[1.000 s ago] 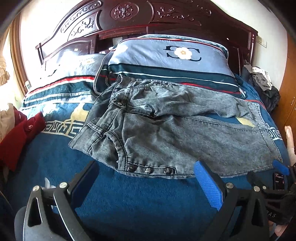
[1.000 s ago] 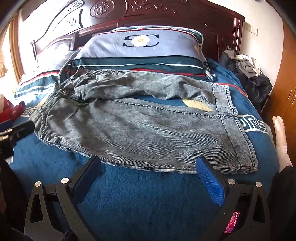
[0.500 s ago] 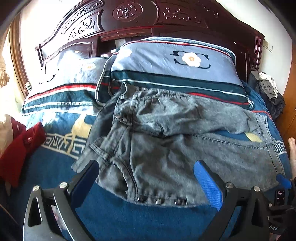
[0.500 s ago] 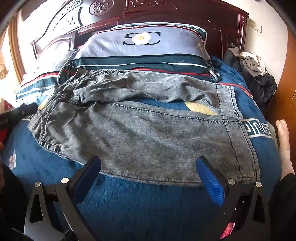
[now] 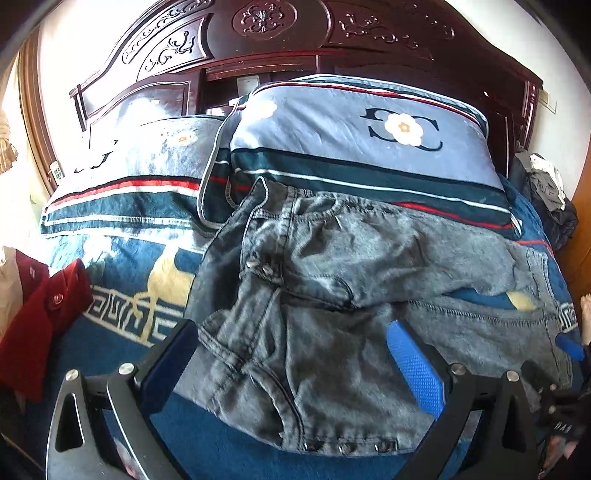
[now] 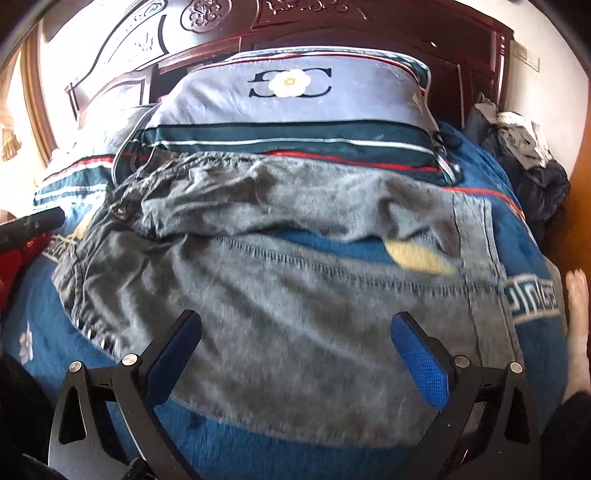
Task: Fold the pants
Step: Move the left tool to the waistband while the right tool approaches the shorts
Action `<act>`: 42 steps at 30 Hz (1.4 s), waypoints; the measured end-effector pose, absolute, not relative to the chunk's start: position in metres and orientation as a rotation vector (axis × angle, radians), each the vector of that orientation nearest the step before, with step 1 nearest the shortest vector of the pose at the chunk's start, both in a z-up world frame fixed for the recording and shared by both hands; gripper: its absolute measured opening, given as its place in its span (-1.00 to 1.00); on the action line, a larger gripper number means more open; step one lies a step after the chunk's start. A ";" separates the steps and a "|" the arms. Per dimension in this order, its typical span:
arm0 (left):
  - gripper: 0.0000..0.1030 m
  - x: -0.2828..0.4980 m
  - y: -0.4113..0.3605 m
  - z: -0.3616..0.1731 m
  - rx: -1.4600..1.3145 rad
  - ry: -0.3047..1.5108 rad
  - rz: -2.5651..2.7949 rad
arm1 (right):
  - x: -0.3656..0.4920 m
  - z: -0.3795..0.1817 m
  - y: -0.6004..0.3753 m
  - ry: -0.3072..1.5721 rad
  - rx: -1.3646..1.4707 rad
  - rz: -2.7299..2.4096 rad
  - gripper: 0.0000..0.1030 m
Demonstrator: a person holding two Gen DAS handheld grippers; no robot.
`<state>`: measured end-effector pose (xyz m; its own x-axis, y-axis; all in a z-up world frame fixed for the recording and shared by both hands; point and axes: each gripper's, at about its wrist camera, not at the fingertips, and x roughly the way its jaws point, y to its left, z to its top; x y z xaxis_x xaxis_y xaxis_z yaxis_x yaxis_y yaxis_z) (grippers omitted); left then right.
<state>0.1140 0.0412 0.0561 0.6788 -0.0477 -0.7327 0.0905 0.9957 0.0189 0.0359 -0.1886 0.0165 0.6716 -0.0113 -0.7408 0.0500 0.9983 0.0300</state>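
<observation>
Grey denim pants [image 5: 332,295] lie spread across the blue bed, waistband to the left with snap buttons along the near edge, legs running right to the cuffs. The far leg is rumpled against the pillow. My left gripper [image 5: 291,354] is open and empty, its fingers over the near waistband end. My right gripper [image 6: 295,350] is open and empty over the near leg of the pants [image 6: 295,288]. A blue fingertip of the right gripper [image 5: 569,347] shows at the right in the left wrist view.
Two blue-grey pillows [image 5: 354,147] lean on the carved dark wood headboard [image 5: 266,22]. A red garment [image 5: 40,317] lies at the bed's left edge. A pile of dark clothes [image 6: 532,170] sits at the far right. A bare foot [image 6: 578,325] rests at the right edge.
Both grippers have moved forward over the near edge of the pants, which now fill more of each view. Both stay open. The pants lie as before.
</observation>
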 end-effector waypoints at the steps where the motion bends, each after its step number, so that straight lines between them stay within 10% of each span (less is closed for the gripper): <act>1: 1.00 0.121 0.046 0.057 0.043 0.828 -0.079 | 0.041 0.020 -0.191 0.828 0.045 -0.029 1.00; 42: 0.82 0.387 0.071 -0.018 0.104 1.028 -0.007 | 0.266 -0.016 -0.316 1.015 0.100 -0.078 1.00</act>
